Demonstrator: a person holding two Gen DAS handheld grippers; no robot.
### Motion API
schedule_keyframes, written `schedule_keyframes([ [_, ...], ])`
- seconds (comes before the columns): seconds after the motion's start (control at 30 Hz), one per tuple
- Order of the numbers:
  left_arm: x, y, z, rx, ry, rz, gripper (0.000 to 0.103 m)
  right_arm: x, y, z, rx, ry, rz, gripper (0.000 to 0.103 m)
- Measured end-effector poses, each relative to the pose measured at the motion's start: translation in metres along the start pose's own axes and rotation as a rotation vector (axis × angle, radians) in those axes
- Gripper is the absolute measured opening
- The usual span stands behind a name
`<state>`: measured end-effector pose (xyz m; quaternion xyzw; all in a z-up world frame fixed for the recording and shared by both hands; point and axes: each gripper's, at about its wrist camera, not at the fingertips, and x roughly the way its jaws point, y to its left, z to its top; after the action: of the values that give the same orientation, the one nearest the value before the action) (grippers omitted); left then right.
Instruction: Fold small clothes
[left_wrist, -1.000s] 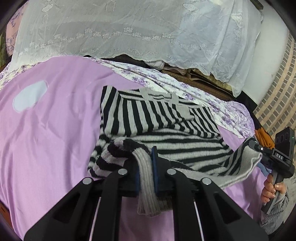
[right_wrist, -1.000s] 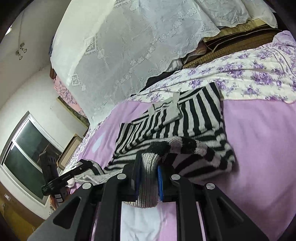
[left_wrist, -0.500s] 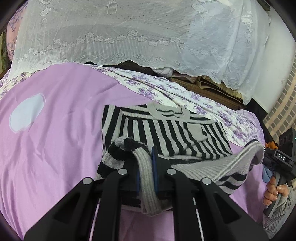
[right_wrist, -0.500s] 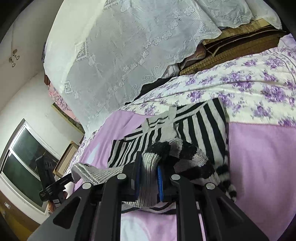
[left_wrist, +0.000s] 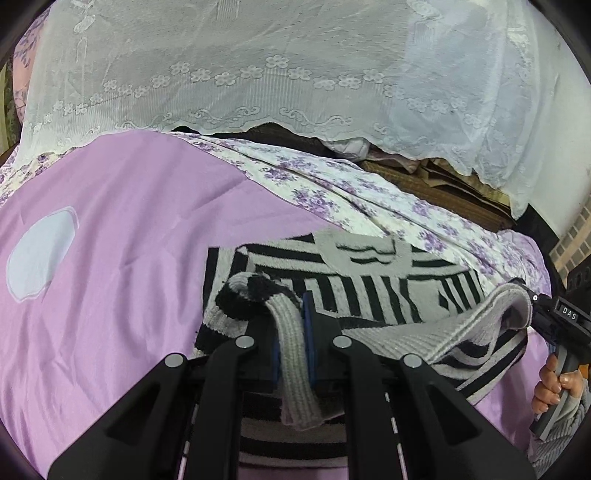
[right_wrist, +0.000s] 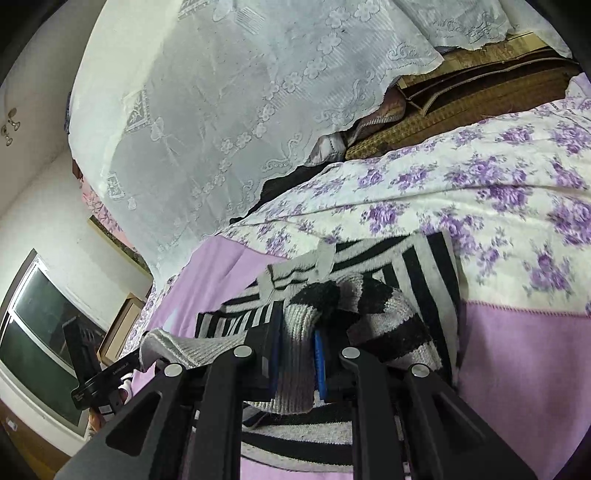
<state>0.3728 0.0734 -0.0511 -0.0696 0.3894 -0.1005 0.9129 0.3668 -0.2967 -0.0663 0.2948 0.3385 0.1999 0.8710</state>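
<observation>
A small black-and-grey striped knit sweater (left_wrist: 369, 291) lies on the purple bedsheet (left_wrist: 122, 236). My left gripper (left_wrist: 291, 325) is shut on its grey ribbed hem at the left corner. My right gripper (right_wrist: 297, 332) is shut on the hem at the other corner; it also shows at the right edge of the left wrist view (left_wrist: 532, 306). The hem is lifted and stretched between both grippers above the far half of the sweater (right_wrist: 424, 266). The near part of the sweater is hidden under the gripper bodies.
A floral purple-and-white sheet (left_wrist: 369, 192) lies beyond the sweater. A white lace curtain (left_wrist: 258, 62) hangs behind the bed over brown mats (right_wrist: 480, 92). A pale round patch (left_wrist: 37, 258) marks the purple sheet at left. A window (right_wrist: 40, 332) is at far left.
Both grippers have carried the lifted hem forward over the sweater toward its collar end. The visible far part of the sweater has grown shorter. Both stay shut on the hem.
</observation>
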Motion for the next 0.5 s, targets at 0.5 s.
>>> schedule_keyframes([
  [0.5, 0.091, 0.024, 0.005, -0.094, 0.087, 0.039, 0.023, 0.064, -0.063, 0.019, 0.169, 0.037, 0.058, 0.024],
])
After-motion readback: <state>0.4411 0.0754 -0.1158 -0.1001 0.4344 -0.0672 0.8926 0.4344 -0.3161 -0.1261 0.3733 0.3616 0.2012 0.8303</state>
